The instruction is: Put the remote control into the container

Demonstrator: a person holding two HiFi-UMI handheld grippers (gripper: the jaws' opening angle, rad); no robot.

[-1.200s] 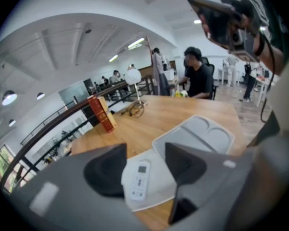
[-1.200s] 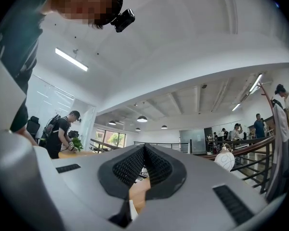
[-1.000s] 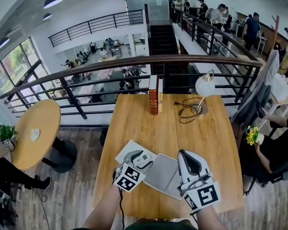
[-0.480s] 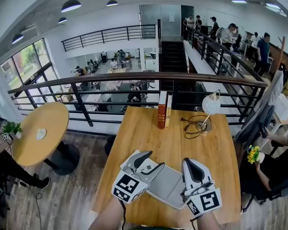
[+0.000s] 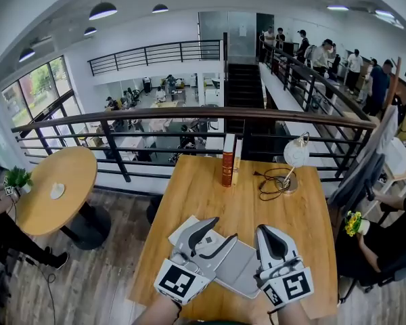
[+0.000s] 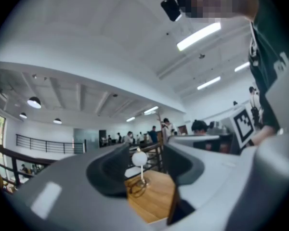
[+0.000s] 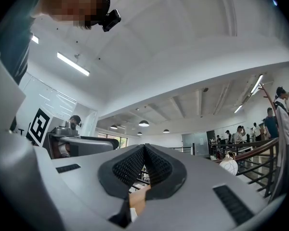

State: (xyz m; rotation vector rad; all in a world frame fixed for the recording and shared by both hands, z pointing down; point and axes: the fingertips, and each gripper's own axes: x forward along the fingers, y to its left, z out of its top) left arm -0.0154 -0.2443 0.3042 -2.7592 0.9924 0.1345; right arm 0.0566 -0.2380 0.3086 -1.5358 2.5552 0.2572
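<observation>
Wooden tabletop (image 5: 210, 188) beside a railing. Head view: books (image 5: 228, 160) and a lamp (image 5: 296, 153) stand at its far edge, and a flat grey container (image 5: 238, 268) lies near the front. The left hand-held gripper (image 5: 223, 229) hangs above its left edge, the right hand-held gripper (image 5: 266, 234) at its right. The remote control cannot be made out.

Left gripper view: jaws apart, nothing between them, having just closed slightly.

Right gripper view: jaws together, empty.

Honey-brown table (image 5: 210, 195), red-brown book (image 5: 227, 161), white lamp (image 5: 296, 152), pale grey container (image 5: 242, 269)

books (image 5: 229, 160) left of lamp (image 5: 294, 156) on table (image 5: 203, 198)
</observation>
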